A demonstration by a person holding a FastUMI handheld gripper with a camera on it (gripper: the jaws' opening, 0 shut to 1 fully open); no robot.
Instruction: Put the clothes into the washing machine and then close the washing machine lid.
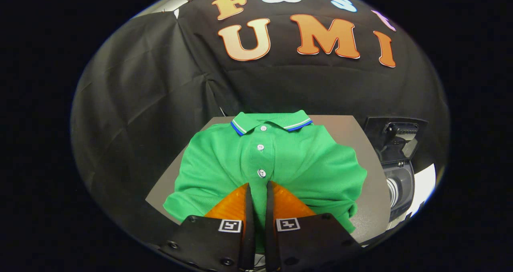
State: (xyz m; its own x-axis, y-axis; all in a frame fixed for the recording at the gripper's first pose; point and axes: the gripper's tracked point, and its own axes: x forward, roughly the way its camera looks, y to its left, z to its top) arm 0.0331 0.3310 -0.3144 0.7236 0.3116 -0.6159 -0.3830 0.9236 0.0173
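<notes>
A grey surface [168, 184] sits in front of the black cloth wall, its bare left corner showing beside a green polo shirt [224, 160]. The shirt lies flat and face up on it, spread across most of the surface, with its left sleeve folded near the surface's near edge. Its collar [268, 121] (green with white and blue stripes along the edge) lies at the far side, and three white buttons [261, 172] run down the placket toward the gripper [258, 190]. The gripper's two orange fingers [230, 206] are drawn close together with only a narrow gap, and a strip of the green fabric shows in that gap; the tips sit just below the lowest button, on the shirt's chest. Whether the fingers actually press on the cloth I cannot tell. The shirt's right sleeve bunches into folds toward the surface's right edge. Just beyond that edge stands the washing machine [398, 184], dark-bodied, with its lid [396, 140] raised upright and the opening beneath it exposed.
</notes>
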